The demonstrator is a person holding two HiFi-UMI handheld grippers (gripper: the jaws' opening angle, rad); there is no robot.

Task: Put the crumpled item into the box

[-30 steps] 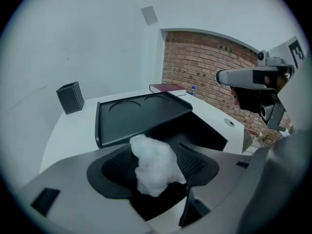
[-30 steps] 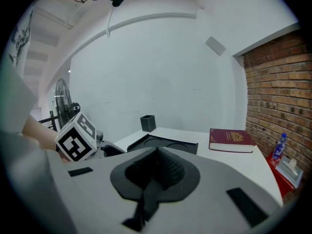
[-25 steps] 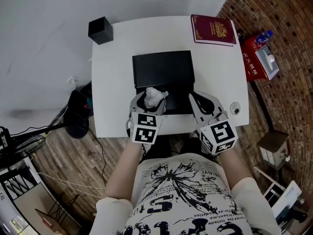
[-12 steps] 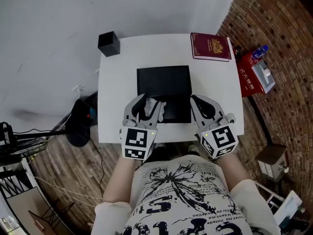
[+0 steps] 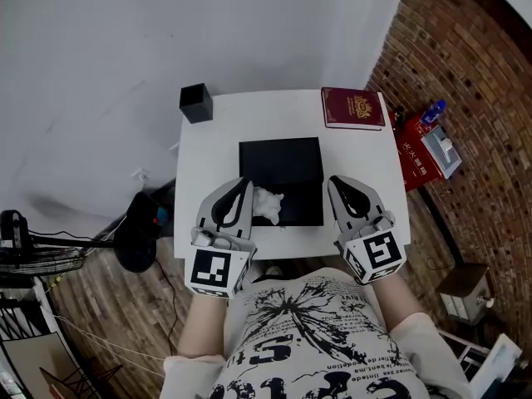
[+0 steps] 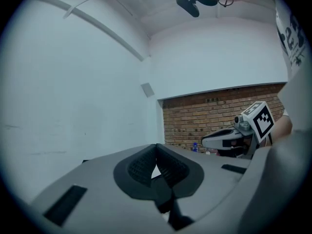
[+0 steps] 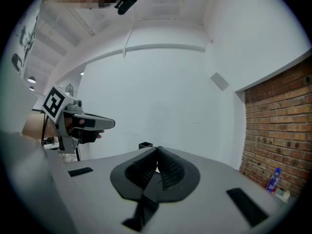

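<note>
Starting with the head view, the crumpled item (image 5: 266, 204) is seen lying in the near left corner of the black box (image 5: 291, 160) on the white table (image 5: 208, 152). It sits just to the right of the left gripper (image 5: 242, 187) and well apart from the right gripper (image 5: 337, 186). Whether it touches the left gripper cannot be told. From the left gripper view, the ribbed pads (image 6: 144, 167) are shown pressed together with nothing between them. From the right gripper view, those jaws are likewise seen closed and empty.

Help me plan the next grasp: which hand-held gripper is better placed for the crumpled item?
Left. The left hand-held gripper, shut and empty, sits beside the crumpled item; the right hand-held gripper is farther off.
</note>
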